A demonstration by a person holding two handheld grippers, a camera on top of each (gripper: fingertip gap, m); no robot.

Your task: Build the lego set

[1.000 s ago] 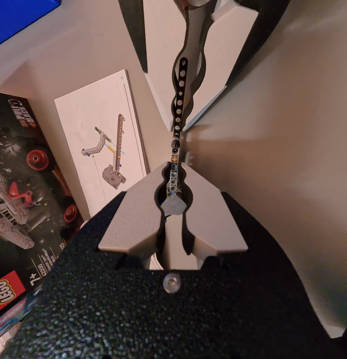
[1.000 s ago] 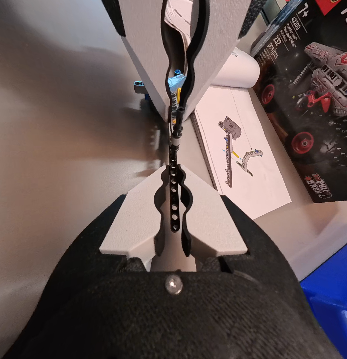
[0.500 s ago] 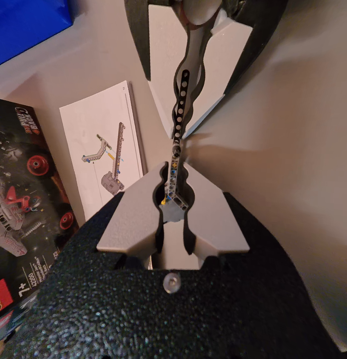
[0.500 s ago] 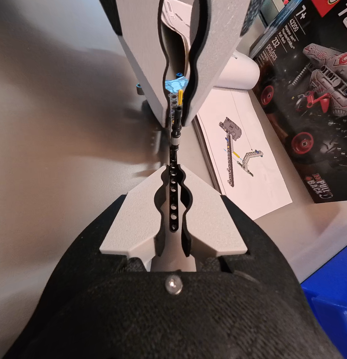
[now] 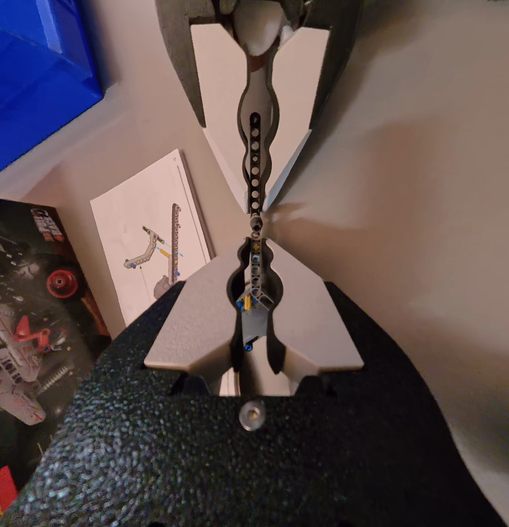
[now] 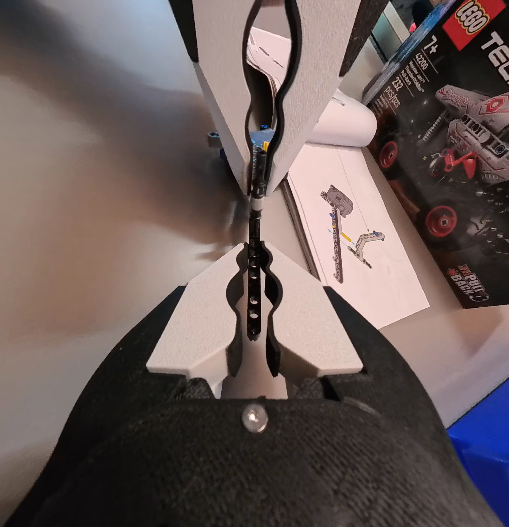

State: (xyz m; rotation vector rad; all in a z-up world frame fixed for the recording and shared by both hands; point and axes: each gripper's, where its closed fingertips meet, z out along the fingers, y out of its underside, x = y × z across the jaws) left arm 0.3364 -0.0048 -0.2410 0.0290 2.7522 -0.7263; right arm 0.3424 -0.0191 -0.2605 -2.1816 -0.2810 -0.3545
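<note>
The left gripper (image 5: 254,251) was closed on a grey holed Lego beam with a grey block, blue pins and a yellow pin at its near end (image 5: 255,273). The right gripper (image 6: 254,251), facing it tip to tip, was closed on a long black holed Lego beam (image 6: 253,296). The two beams met end to end between the grippers, above the pale table (image 5: 404,199). An open white instruction booklet (image 6: 347,236) lay on the table just beside the dark Lego box (image 6: 461,142). A blue plastic bin (image 5: 34,85) stood near.
</note>
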